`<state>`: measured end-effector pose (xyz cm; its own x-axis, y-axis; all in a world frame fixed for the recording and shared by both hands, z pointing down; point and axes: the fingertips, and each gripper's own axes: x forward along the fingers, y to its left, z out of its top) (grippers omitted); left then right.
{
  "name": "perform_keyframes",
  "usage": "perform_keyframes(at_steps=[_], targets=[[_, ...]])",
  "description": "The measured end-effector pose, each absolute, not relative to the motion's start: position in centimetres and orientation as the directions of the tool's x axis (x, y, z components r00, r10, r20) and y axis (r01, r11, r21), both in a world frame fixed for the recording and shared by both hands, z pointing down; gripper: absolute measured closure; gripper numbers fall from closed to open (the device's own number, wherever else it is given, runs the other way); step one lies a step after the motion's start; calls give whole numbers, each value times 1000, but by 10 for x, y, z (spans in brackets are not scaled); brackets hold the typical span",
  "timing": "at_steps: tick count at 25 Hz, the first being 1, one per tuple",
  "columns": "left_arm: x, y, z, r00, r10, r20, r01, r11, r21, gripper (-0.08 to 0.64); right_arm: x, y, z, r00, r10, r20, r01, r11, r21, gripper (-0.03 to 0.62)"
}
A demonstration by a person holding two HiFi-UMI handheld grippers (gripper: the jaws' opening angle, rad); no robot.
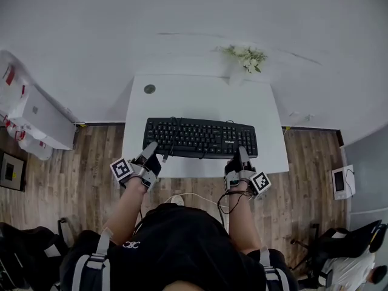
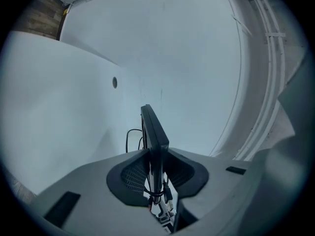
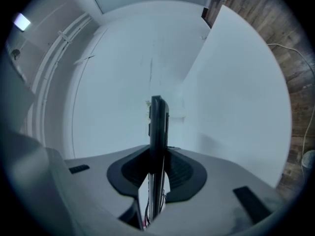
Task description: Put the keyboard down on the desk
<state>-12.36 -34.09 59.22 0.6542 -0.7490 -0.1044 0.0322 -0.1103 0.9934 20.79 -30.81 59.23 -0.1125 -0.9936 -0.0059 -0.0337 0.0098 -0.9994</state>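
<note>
A black keyboard [image 1: 200,138] lies level over the near half of the white desk [image 1: 200,96], its cable looped over its left part. Whether it touches the desk I cannot tell. My left gripper [image 1: 153,153] is shut on its near left edge, and my right gripper [image 1: 241,156] is shut on its near right edge. In the left gripper view the keyboard [image 2: 153,132] stands edge-on between the dark pads [image 2: 130,173] of the left gripper [image 2: 155,157], with the bundled cable [image 2: 158,196] below. The right gripper view shows the same edge-on keyboard [image 3: 157,127] clamped in the right gripper [image 3: 157,157].
A vase of white flowers [image 1: 245,59] stands at the desk's far edge, and a round cable hole [image 1: 150,89] is at its far left. A white cabinet [image 1: 36,117] is left of the desk on the wood floor. A chair [image 1: 345,247] is at the lower right.
</note>
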Motion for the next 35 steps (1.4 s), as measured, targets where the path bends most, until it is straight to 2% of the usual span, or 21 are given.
perform_keyframes(at_steps=[15,26,35], targets=[[-113,-385,619,686,-726,-49,41,-28,999,469,217,-344,609,-79,-994,75,-57,-71,-996,515],[-84,-415,638,664,-748,3,23,25,999,469,248,-385,631,-105,-989,105,-58,-99,-993,514],[-54,-456,664,635,-768,87,21,130,991,469,279,-428,664,-120,-969,215,-32,-212,-977,514]])
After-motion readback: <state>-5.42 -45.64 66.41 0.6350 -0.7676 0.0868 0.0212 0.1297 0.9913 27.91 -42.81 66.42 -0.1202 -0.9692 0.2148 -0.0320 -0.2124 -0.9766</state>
